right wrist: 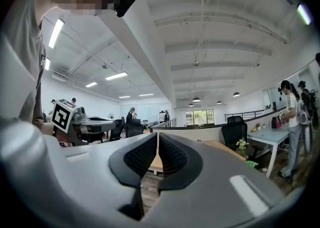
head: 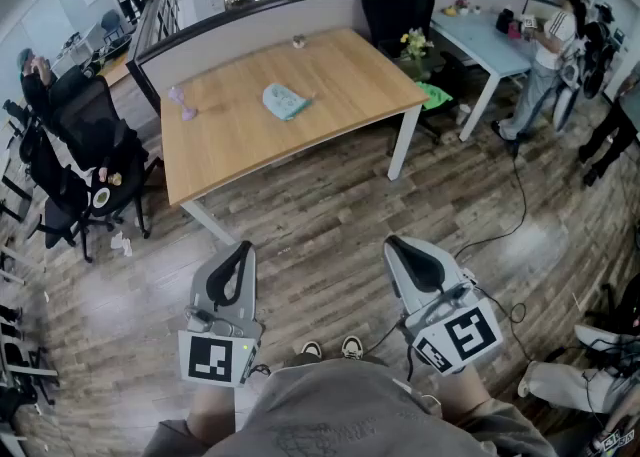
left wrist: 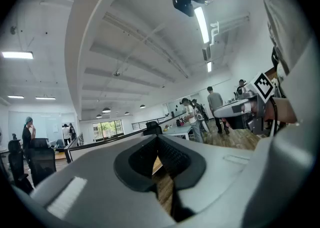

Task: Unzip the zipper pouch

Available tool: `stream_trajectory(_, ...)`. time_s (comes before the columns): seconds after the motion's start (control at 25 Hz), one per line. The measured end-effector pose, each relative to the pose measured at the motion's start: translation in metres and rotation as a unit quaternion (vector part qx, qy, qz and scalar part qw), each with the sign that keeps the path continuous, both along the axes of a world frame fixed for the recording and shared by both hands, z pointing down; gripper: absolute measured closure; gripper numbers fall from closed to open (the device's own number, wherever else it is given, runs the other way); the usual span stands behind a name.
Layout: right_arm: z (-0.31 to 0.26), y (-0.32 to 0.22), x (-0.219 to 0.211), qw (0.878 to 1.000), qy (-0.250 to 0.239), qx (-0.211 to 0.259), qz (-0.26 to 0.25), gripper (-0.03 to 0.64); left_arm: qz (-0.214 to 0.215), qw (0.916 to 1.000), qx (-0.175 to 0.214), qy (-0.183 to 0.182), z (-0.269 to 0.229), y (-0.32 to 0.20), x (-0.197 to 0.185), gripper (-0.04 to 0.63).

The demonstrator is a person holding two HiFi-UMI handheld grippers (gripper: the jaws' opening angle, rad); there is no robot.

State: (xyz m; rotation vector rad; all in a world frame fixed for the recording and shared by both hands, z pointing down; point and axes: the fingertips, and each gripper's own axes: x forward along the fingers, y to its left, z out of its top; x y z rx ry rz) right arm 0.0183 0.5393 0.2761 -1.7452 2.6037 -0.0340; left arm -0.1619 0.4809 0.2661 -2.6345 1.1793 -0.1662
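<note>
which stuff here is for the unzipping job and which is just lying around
For the job:
pale teal fabric zipper pouch on the light wooden table; left gripper and right gripper, both shut and empty.

Lying about:
small lilac object left of the pouch; small dark item at the table's far edge; black office chair; yellow flowers beside it.

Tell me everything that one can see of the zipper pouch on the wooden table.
The zipper pouch is pale teal and looks like soft fabric, slightly crumpled. It lies flat near the middle of the wooden table and touches nothing but the wood under it. Its zipper is too small to make out, so whether it is open or closed cannot be told.
</note>
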Motion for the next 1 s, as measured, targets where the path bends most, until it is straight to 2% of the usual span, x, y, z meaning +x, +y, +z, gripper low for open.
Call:
stream_trajectory(0.16, 0.003, -0.003, 0.010, 1.000, 0.006, -0.003, 0.001, 0.597, -0.001, 1.0000, -0.002, 0.001, 0.001, -0.003, 0.011, 0.597)
stream_trajectory(0.32, 0.001, -0.002, 0.020, 1.000, -0.001, 0.003, -0.001, 0.596, -0.004, 0.9992, -0.038, -0.013, 0.011, 0.000, 0.022, 0.597)
stream_trajectory(0.52, 0.011, -0.002, 0.038, 1.000, 0.007, -0.003, 0.014, 0.597, -0.016, 0.9988, -0.042, -0.021, 0.019, 0.005, 0.034, 0.597)
stream_trajectory(0.6, 0.012, 0.000, 0.044, 1.000, 0.003, -0.001, 0.011, 0.597, -0.024, 0.9987, -0.041, -0.022, 0.022, 0.008, 0.038, 0.597)
stream_trajectory(0.8, 0.009, 0.002, 0.051, 1.000, -0.009, 0.010, 0.000, 0.596, -0.021, 0.9997, -0.009, 0.013, 0.009, 0.009, 0.046, 0.597)
stream_trajectory(0.92, -0.001, -0.001, 0.057, 0.999, -0.020, 0.026, 0.010, 0.592, -0.037, 0.9991, -0.004, 0.023, 0.002, 0.003, 0.044, 0.595)
stream_trajectory(0.96, -0.004, -0.003, 0.060, 0.999, -0.021, 0.032, 0.016, 0.569, -0.044, 0.9986, -0.004, 0.028, 0.000, 0.000, 0.042, 0.553)
stream_trajectory(1.0, -0.005, -0.006, 0.063, 0.999, -0.020, 0.035, 0.021, 0.488, -0.051, 0.9981, -0.003, 0.034, -0.001, -0.005, 0.040, 0.474)
